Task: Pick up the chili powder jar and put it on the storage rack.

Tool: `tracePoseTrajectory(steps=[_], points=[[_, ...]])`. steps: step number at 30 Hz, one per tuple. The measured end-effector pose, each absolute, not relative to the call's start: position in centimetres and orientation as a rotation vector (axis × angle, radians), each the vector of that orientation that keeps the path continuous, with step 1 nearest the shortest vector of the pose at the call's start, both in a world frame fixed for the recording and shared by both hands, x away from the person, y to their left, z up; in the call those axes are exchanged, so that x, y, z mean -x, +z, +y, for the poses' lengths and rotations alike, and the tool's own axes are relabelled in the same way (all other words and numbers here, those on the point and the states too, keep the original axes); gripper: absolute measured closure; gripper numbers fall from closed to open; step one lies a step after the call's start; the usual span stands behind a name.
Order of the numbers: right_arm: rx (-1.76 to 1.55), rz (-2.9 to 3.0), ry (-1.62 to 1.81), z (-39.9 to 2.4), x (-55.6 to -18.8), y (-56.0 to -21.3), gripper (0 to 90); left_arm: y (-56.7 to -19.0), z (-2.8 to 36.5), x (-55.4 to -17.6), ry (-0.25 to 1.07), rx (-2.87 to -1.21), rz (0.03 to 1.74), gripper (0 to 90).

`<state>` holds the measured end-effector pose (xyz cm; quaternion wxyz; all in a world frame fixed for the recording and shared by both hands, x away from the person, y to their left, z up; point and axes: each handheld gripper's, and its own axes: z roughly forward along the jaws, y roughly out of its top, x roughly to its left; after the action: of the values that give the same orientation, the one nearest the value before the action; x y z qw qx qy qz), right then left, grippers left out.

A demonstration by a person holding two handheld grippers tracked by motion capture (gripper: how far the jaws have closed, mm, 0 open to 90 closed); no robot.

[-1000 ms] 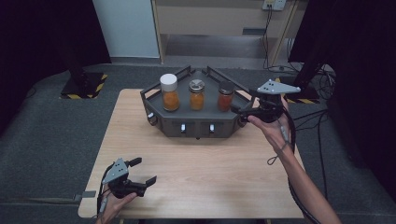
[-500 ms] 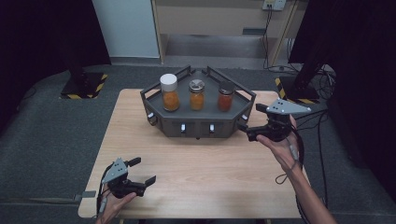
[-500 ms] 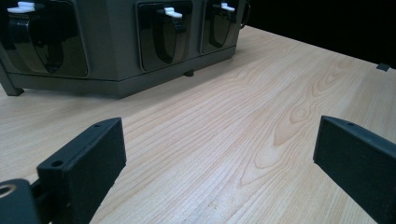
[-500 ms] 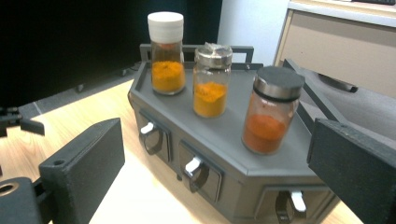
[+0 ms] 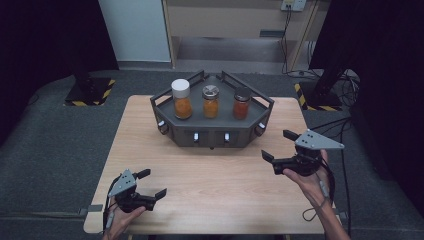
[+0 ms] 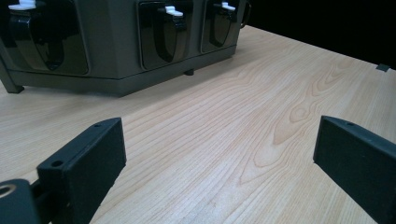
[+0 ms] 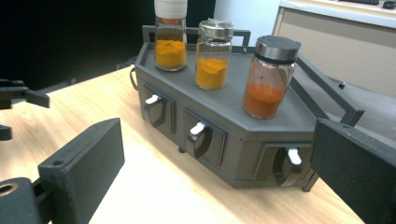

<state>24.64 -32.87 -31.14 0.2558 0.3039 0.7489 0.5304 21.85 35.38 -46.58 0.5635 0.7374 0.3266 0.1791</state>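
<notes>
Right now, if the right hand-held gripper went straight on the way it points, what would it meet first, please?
Probably the dark rack: the open right hand-held gripper faces its front, nothing between, though depth is unclear.

- Grey carpet floor (image 5: 60, 150) (dark around the edges).
- Pale wooden table (image 5: 225, 190).
- White panel (image 5: 135, 30) and beige cabinet (image 5: 225, 20) behind.

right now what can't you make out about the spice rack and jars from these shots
- Spice rack back and far sides: hidden by its own body in all three views.
- White-lidded jar: lid top cut off by the right gripper view's upper edge.
- Jar labels: none visible; the contents are orange or red powders I cannot name.
- Rack's white front levers: function unclear; the leftmost is cut off in the left gripper view.
</notes>
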Motion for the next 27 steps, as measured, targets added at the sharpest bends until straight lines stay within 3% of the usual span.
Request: tracePoseTrajectory(steps=[27], points=[[-0.952, 1.984, 1.464, -36.0, -20.3, -37.8, 3.4, -46.5, 35.3, -21.8, 0.423, -1.754, 0.75, 1.6]])
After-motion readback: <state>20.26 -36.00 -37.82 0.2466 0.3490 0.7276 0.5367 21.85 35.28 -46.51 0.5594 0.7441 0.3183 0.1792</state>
